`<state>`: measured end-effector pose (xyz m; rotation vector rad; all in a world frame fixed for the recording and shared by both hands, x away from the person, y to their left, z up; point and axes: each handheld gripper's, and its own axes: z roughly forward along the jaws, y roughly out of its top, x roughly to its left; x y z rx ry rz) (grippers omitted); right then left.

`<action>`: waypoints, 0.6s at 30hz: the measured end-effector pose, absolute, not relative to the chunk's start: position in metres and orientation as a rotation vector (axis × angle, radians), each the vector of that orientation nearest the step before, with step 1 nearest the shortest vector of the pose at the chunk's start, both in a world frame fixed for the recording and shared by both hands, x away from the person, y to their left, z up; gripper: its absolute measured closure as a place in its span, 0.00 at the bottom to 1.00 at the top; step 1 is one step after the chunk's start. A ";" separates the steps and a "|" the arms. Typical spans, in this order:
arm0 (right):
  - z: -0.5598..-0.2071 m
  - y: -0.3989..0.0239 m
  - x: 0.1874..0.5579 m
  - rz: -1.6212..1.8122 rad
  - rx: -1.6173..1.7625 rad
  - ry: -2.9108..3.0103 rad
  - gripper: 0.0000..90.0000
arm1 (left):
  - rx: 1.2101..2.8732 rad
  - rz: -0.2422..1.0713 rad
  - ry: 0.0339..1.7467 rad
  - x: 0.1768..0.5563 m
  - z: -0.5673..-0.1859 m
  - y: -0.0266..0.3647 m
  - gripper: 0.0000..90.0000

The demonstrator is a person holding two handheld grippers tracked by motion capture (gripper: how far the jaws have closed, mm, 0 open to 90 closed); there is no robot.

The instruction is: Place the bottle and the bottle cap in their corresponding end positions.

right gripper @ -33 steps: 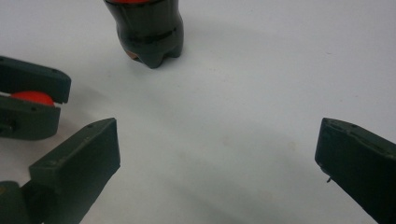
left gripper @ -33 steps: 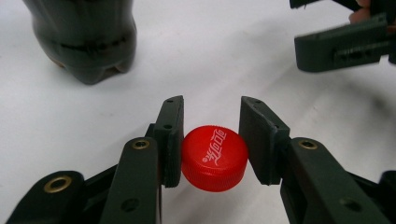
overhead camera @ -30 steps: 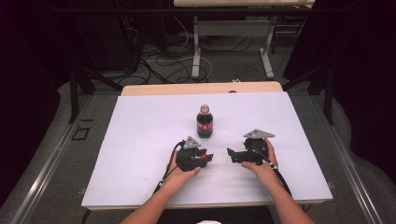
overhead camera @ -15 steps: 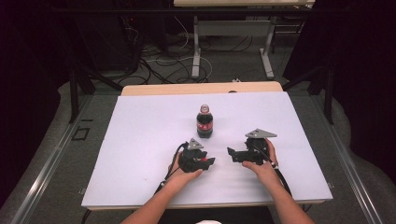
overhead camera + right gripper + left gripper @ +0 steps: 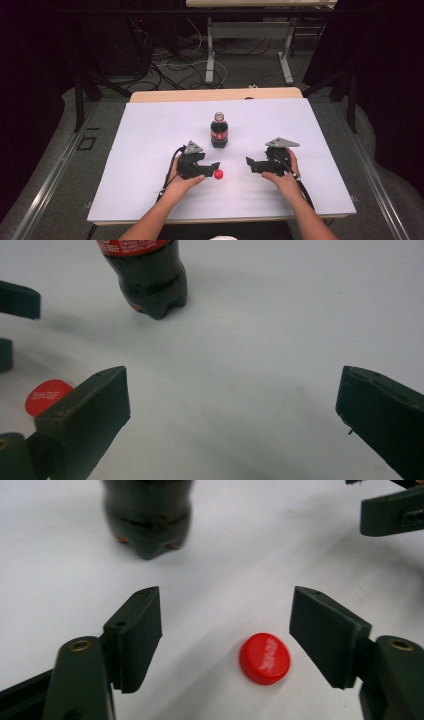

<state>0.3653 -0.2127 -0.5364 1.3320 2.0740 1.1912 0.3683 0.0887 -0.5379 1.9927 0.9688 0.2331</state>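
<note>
Your left gripper [image 5: 225, 635] had just been opening, its jaws clear of the red cap [image 5: 264, 658]. The cap lay flat between them, the bottle [image 5: 146, 517] beyond.

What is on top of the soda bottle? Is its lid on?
No lid shows on the soda bottle; its neck looks bare. A red cap lies on the white table, between the left gripper's open jaws. Whether the mouth is open is too small to tell.

White table [image 5: 150, 135]: bottle [image 5: 219, 131], red cap [image 5: 218, 174]

White table [image 5: 150, 130] stood on grey floor [image 5: 60, 150]. Beyond it, cables [image 5: 185, 60] lay tangled by a second table's metal legs [image 5: 210, 50]. Dark surroundings either side.
</note>
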 end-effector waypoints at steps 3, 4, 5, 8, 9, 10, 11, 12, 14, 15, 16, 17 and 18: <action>-0.536 -0.214 0.366 1.195 1.341 2.072 0.01 | 1.977 0.260 0.977 0.371 -0.533 0.105 0.27; -0.537 -0.215 0.366 1.193 1.342 2.072 0.01 | 1.972 0.272 0.991 0.371 -0.531 0.111 0.25; -0.537 -0.215 0.366 1.187 1.343 2.068 0.01 | 1.961 0.293 0.998 0.372 -0.530 0.117 0.25; -0.538 -0.216 0.366 1.177 1.347 2.064 0.01 | 1.930 0.316 1.025 0.371 -0.526 0.133 0.25; -0.538 -0.216 0.366 1.174 1.352 2.064 0.01 | 1.929 0.334 1.026 0.371 -0.526 0.139 0.25; -0.539 -0.217 0.367 1.165 1.347 2.062 0.01 | 1.922 0.348 1.037 0.371 -0.525 0.144 0.22; -0.539 -0.217 0.367 1.171 1.359 2.063 0.01 | 1.915 0.357 1.048 0.371 -0.525 0.149 0.18; -0.540 -0.217 0.367 1.170 1.361 2.061 0.01 | 1.908 0.368 1.055 0.370 -0.525 0.155 0.18; -0.540 -0.219 0.367 1.168 1.356 2.058 0.01 | 1.902 0.369 1.076 0.369 -0.524 0.165 0.15; -0.540 -0.220 0.368 1.165 1.352 2.061 0.01 | 1.878 0.376 1.090 0.369 -0.525 0.169 0.10; -0.541 -0.220 0.368 1.165 1.359 2.055 0.01 | 1.893 0.377 1.091 0.369 -0.525 0.175 0.06; -0.541 -0.220 0.368 1.165 1.368 2.052 0.01 | 1.873 0.387 1.101 0.368 -0.526 0.179 0.05; -0.542 -0.222 0.369 1.156 1.362 2.054 0.01 | 1.872 0.395 1.106 0.368 -0.526 0.183 0.03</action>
